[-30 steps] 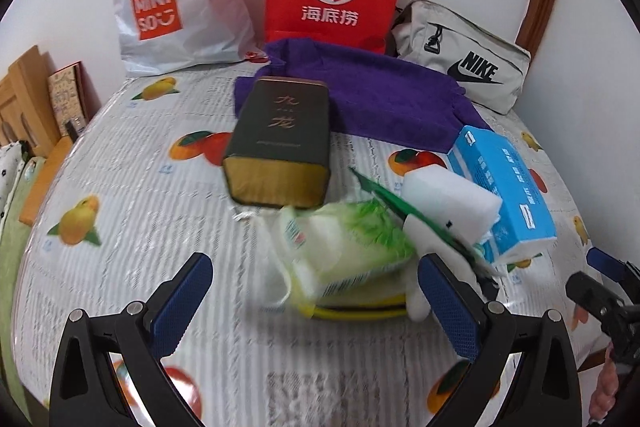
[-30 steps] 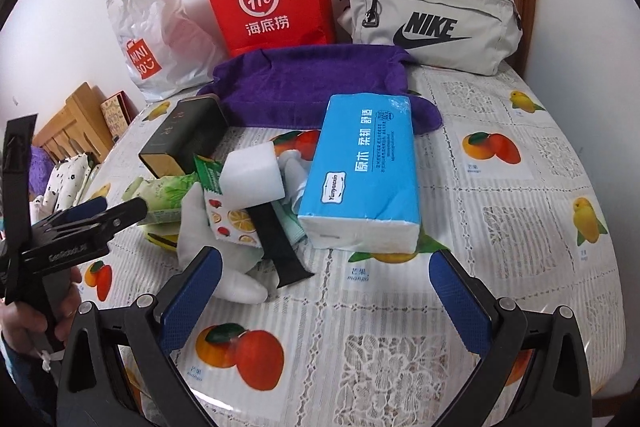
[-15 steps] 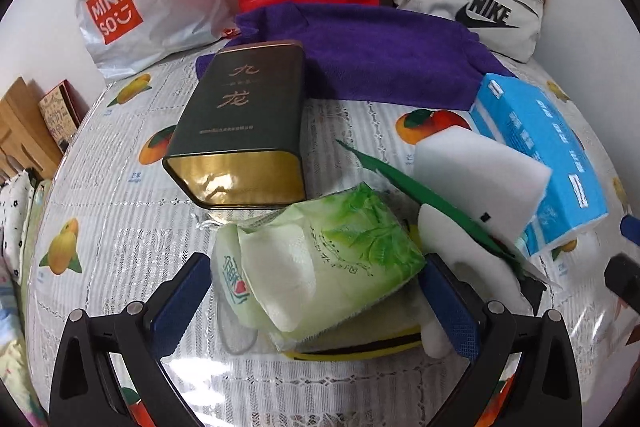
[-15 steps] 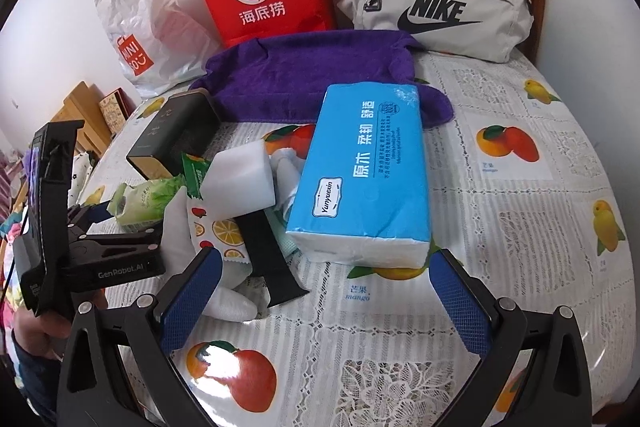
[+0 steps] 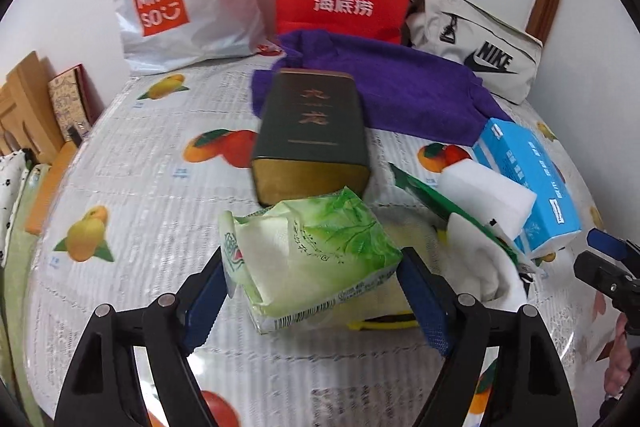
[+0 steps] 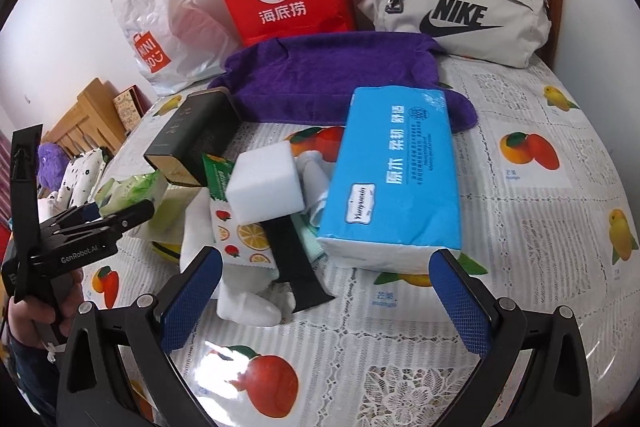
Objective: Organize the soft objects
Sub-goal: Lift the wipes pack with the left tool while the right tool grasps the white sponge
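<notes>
Left gripper (image 5: 314, 297) closed in since earlier, now grasping green tissue pack (image 5: 312, 255); right gripper (image 6: 326, 293) unchanged, released.

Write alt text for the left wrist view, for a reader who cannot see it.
The left gripper, its blue pads just closing in, clamps a soft green tissue pack on a fruit-print tablecloth. Behind lie a dark tin, a purple towel and a blue tissue pack.
</notes>
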Motion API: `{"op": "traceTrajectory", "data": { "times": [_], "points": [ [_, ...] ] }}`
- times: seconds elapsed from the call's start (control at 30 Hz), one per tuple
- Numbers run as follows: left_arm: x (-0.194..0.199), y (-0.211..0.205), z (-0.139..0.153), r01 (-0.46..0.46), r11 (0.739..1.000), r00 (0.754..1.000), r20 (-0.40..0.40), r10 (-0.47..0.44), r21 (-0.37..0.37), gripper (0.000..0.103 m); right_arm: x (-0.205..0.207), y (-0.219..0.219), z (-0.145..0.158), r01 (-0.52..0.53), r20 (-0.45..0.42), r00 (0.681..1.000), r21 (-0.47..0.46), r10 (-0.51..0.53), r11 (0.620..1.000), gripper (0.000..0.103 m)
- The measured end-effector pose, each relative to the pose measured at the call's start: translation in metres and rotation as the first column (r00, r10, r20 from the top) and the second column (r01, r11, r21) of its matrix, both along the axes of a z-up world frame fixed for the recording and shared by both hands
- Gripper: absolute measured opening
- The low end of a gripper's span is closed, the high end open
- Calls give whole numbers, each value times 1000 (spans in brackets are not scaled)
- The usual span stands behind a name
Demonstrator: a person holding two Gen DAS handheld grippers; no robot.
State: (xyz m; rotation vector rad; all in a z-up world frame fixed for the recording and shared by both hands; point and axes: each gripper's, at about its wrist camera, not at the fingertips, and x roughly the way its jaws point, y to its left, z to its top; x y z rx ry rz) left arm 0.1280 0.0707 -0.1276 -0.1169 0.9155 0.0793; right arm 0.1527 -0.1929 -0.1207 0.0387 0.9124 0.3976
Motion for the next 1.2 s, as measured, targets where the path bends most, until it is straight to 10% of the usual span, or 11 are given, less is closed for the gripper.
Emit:
{"op": "traceTrajectory", "data": {
  "times": [0.37,0.7,1.2],
  "points": [
    [-10,18,2,-25,999,999,23,26,-46,81,-6,30,4,-89,19,996,19,89,996,98],
    [-15,28,-3,-30,995,999,24,32,-93,81,-5,59,-10,-163,31,986,-61,165,985,65],
    [-3,32,-1,-14,992,999,27,18,-125,81,52,72,-4,-138,51,988,-152,148,979,65]
  ]
}}
